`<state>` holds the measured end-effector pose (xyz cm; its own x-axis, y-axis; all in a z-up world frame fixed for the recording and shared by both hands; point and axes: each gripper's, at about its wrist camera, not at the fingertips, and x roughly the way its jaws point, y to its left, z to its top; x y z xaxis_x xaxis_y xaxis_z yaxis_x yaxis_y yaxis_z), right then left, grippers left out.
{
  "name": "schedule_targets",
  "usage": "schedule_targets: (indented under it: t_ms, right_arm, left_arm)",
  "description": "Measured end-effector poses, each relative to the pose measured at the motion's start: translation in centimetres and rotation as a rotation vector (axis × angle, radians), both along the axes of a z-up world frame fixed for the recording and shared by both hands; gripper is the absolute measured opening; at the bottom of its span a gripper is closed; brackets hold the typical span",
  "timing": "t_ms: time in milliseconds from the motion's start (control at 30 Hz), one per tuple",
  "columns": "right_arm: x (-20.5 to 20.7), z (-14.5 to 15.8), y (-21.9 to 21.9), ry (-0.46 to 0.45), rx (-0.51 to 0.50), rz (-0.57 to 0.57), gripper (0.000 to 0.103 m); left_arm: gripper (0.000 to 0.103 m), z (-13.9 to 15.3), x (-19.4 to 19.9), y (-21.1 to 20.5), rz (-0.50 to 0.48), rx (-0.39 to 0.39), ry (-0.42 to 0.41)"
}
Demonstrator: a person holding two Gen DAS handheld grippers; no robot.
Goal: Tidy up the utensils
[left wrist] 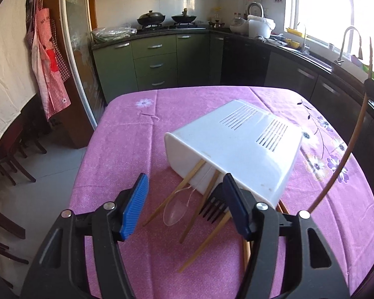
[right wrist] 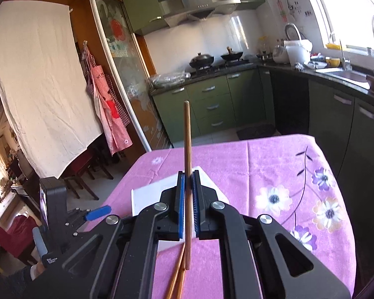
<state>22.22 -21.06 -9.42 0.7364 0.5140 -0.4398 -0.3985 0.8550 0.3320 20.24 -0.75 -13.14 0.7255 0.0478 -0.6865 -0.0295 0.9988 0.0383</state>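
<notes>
Utensils are seen spilling from a white holder (left wrist: 234, 147) tipped on its side on the pink-clothed worktop (left wrist: 127, 134): wooden chopsticks (left wrist: 172, 196), a clear plastic spoon (left wrist: 174, 213) and a black fork (left wrist: 213, 208). The left tongs (left wrist: 184, 206) are held open just before them. One chopstick (right wrist: 187, 164) is clamped upright in the closed right tongs (right wrist: 187, 204), above two more chopsticks (right wrist: 175, 279).

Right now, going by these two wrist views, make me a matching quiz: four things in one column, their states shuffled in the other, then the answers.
1. white holder
2. right gripper
3. left gripper
4. clear spoon

A. open, holding nothing
B. lying on the cloth by the holder's mouth
C. tipped on its side
D. shut on a chopstick

Pairs: 1-C, 2-D, 3-A, 4-B
</notes>
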Motion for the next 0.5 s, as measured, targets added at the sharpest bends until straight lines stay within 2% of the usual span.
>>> schedule_targets:
  t_ms: [133, 267, 467, 500]
  right_arm:
    - [-0.3, -0.2, -1.2, 0.096, -0.013, 0.004, 0.007]
    - [1.1, -1.1, -2.3, 0.191, -0.094, -0.032, 0.009]
    - [7.0, -2.8, -3.9, 0.370, -0.042, -0.022, 0.009]
    - [8.1, -3.7, -4.1, 0.427, -0.035, -0.011, 0.009]
  left_arm:
    - [0.059, 0.7, -0.9, 0.3, -0.010, -0.032, -0.022]
    - [0.059, 3.2, -3.0, 1.1, 0.034, -0.076, -0.110]
    - [0.059, 7.2, -6.3, 0.7, 0.057, -0.025, -0.262]
    - [0.059, 7.8, -6.7, 0.5, 0.056, -0.018, -0.281]
